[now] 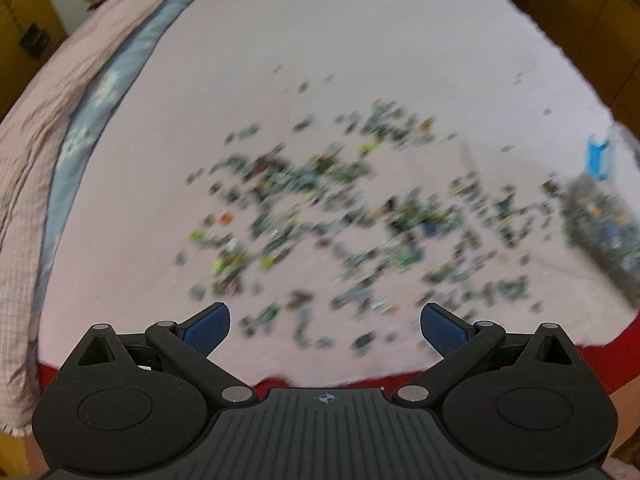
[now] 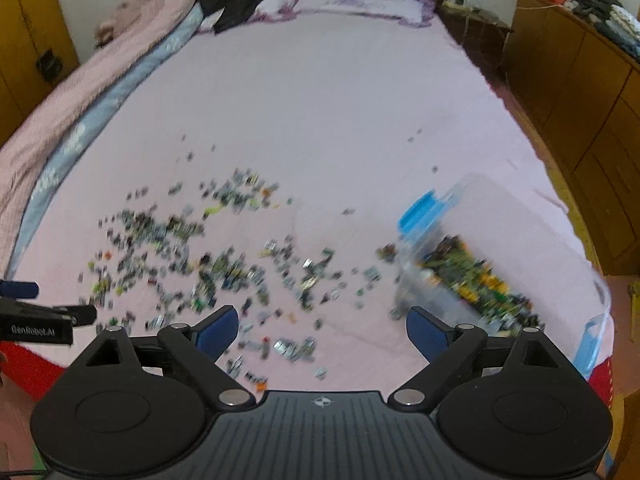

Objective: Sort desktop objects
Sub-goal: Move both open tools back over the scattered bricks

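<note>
My left gripper (image 1: pixel 325 326) hangs with its blue pads spread wide and nothing between them; my right gripper (image 2: pixel 322 330) is spread the same way, also empty. Both hover above the near edge of the pink bedsheet (image 2: pixel 320 100).

The small pieces (image 2: pixel 192 256) lie scattered across the sheet in a loose drift, and more of them fill part of the clear plastic box (image 2: pixel 500 240) with blue clasps, which lies to the right of the scatter. (Both views are smeared, so I cannot tell one piece from another, nor whether the box sits flat or tipped.)

What worries me is the size of the pieces against my broad pads: a pinch may catch several at once, or flick one off across the soft sheet. Pieces close to the near edge could drop to the floor if I brush them. The sheet itself may bunch up into a grip.

Folded blankets (image 2: pixel 100 92) run along the left side, pillows (image 2: pixel 360 0) sit at the far end, and a wooden cabinet (image 2: pixel 580 100) stands on the right. Nothing blocks my reach except the box itself.
</note>
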Tool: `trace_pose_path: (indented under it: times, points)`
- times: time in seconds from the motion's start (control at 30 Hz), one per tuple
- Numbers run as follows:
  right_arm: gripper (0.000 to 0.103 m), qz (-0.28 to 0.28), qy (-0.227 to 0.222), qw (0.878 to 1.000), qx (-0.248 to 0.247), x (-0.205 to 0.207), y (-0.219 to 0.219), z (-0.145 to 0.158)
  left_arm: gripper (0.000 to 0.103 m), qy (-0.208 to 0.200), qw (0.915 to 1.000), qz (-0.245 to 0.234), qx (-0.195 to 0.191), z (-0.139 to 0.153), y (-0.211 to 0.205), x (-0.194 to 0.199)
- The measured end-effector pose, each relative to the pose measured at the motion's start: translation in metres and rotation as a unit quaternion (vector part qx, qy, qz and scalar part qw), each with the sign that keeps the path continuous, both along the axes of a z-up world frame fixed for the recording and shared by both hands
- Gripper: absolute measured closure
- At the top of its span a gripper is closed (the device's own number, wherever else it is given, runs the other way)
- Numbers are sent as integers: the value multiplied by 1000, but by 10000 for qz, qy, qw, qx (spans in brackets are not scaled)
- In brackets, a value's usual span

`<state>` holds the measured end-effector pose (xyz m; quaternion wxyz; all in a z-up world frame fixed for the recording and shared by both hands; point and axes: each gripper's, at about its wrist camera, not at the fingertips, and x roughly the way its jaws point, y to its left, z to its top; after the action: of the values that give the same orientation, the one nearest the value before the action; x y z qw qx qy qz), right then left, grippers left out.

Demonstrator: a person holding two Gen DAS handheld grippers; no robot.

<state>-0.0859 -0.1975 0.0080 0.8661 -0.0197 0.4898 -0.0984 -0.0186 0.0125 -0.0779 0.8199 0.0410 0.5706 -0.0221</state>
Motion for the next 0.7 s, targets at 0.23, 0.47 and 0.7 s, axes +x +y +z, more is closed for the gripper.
trace_pose_path:
  times: [0.23, 0.47, 0.7]
  points:
    - [9, 367, 427, 9981, -244, 6, 35, -30, 1, 420, 9986, 311, 103, -36, 30, -9]
    - [9, 569, 826, 9949, 129, 23, 49, -67, 1, 662, 9972, 158, 300, -47, 36, -21]
    - [9, 999, 921, 9897, 454, 52, 79, -90, 0, 813, 9949, 400, 448, -47, 53, -12]
